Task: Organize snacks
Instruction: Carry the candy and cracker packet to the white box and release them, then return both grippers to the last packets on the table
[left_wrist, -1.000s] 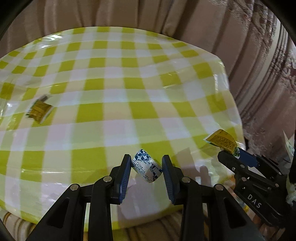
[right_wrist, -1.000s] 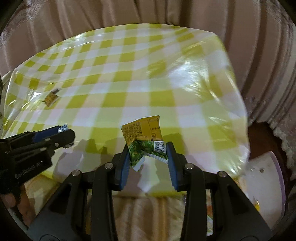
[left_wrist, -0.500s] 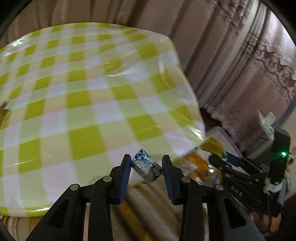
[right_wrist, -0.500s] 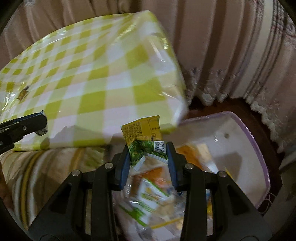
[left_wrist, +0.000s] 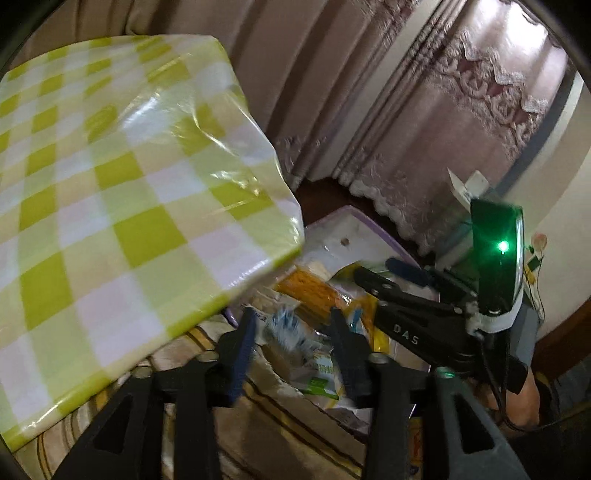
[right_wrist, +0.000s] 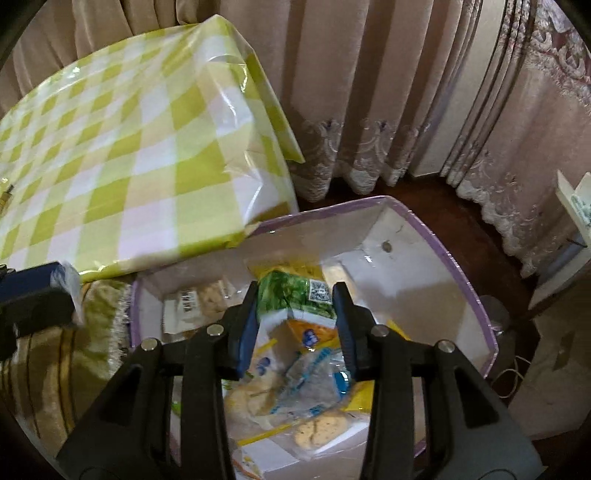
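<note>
Both tools now over box (table beside), right tool pinching green packet, left tool pinching blue-white candy.

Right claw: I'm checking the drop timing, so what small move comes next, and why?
Probably open the right claw: its green packet hangs over the box, which already holds other snacks, so letting go should drop it inside.
</note>
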